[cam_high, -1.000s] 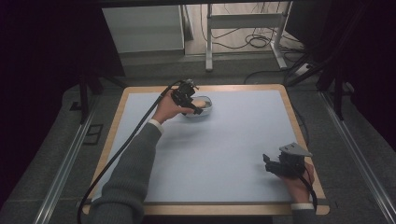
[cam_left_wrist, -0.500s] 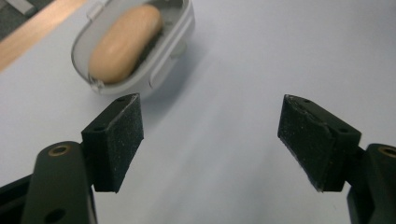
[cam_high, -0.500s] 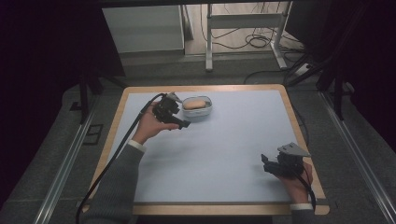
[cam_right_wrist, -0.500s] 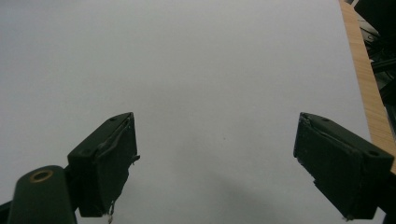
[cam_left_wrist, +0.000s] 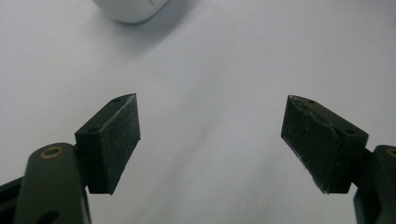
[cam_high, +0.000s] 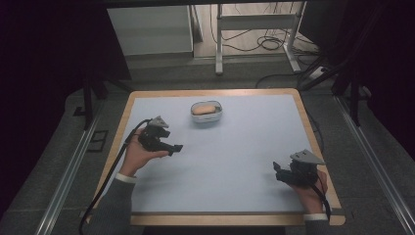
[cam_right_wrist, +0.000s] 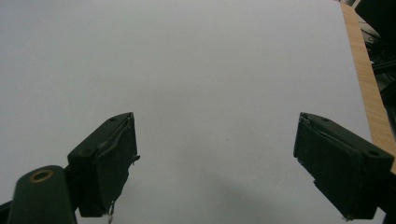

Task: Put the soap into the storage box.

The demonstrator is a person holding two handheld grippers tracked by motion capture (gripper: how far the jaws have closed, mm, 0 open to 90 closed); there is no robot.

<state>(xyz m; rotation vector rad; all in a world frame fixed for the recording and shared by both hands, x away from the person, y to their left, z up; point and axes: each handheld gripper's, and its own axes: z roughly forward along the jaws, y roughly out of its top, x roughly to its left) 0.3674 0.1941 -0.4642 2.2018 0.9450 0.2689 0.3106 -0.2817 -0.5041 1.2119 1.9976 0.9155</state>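
A small white bowl [cam_high: 206, 111] sits near the far edge of the pale surface [cam_high: 235, 161], a little left of centre, with an orange-tan piece of food [cam_high: 203, 108] lying inside it. The left tongs [cam_high: 172, 148] are held low over the surface on the person's left side, well apart from the bowl and nearer the person than it, jaws pointing roughly toward the middle of the table; the left gripper view shows the jaws spread wide with nothing between them and the bowl's white rim [cam_left_wrist: 130, 8] just at the top edge. The right tongs [cam_high: 278, 172] rest near the front right corner, far from the bowl, and the right gripper view shows their jaws also wide apart and empty, looking across bare surface toward the wooden border [cam_right_wrist: 366, 79]. With the food already in the bowl and both tongs empty, the work looks close to finished. The main risk from here would be a careless sweep of the left hand or its trailing cable [cam_high: 115, 166] back toward the bowl, which looks light enough to slide or tip and spill its contents. The right hand sits close to the table's front edge, so a lazy move there could knock the tongs against the wooden rim.
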